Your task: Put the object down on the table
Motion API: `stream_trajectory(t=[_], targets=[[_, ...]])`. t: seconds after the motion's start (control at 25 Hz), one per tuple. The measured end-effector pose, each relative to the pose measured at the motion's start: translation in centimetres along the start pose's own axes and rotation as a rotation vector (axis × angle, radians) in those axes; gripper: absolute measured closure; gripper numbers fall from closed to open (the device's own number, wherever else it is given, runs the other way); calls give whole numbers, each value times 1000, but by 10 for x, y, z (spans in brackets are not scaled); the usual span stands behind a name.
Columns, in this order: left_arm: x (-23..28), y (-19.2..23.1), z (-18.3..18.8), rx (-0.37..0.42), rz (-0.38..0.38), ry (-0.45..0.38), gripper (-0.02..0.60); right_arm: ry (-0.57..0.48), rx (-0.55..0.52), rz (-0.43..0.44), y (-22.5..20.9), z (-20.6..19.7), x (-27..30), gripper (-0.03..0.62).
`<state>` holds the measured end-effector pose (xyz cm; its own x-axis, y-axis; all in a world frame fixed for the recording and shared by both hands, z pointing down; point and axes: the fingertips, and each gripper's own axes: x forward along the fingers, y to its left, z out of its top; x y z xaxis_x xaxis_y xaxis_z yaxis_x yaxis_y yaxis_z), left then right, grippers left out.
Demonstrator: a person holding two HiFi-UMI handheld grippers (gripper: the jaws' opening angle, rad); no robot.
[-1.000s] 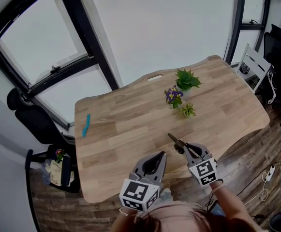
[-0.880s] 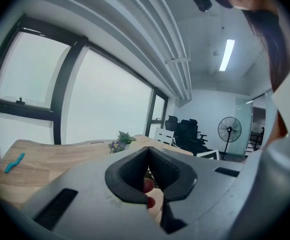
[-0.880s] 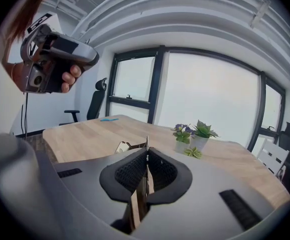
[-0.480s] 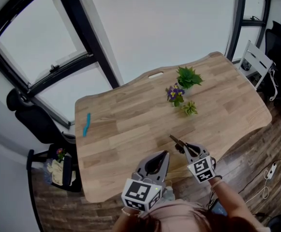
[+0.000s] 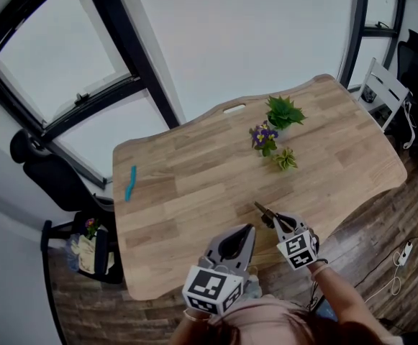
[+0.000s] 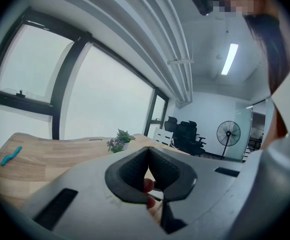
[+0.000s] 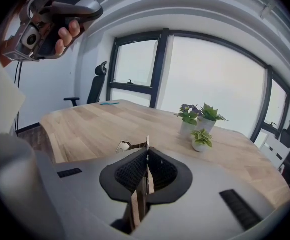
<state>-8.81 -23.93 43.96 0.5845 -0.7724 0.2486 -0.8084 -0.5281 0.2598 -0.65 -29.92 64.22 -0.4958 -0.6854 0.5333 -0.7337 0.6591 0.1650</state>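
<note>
Thin brown object [image 5: 263, 212], flat and wood-coloured, clamped edge-on between the closed jaws of the right gripper [image 5: 272, 220]; in the head view it projects up and to the left from the jaw tips, lower centre of the frame, over the near part of the wooden table [image 5: 194, 185]. Whether it touches the tabletop cannot be told. In the right gripper view the same piece stands upright in the slit between the dark ribbed pads [image 7: 130, 174], with a lighter shaped end showing just beyond them. Left gripper [image 5: 246, 230], at the lower left of centre just beside the right one, has its jaws together with nothing between them; its marker cube [image 5: 210, 289] lies near the bottom edge. On the far side of the table, upper right of centre, stand 3 small potted plants [image 5: 285, 112] grouped close together: 1 dark green, 1 with purple flowers, 1 pale green. A teal strip [image 5: 130, 183] lies near the table's left edge, well apart from the plants.
</note>
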Motion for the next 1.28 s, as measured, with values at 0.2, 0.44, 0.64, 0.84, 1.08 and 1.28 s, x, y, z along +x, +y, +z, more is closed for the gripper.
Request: stream_trajectory(t=[0.2, 0.44, 0.64, 0.84, 1.08, 1.28], targets=[[-2, 3, -4, -9, 2, 2, 580, 10, -13, -4, 4, -7, 6, 586], [-4, 5, -6, -20, 5, 4, 580, 23, -36, -1, 8, -10, 9, 586], [-5, 7, -9, -28, 10, 9, 580, 29, -54, 11, 14, -13, 12, 586], [-4, 8, -9, -32, 13, 11, 578, 37, -43, 14, 16, -17, 14, 586], [-3, 9, -9, -38, 12, 15, 580, 42, -32, 25, 19, -19, 17, 586], [-3, 10, -11, -46, 13, 19, 580, 47, -24, 38, 23, -21, 20, 586]])
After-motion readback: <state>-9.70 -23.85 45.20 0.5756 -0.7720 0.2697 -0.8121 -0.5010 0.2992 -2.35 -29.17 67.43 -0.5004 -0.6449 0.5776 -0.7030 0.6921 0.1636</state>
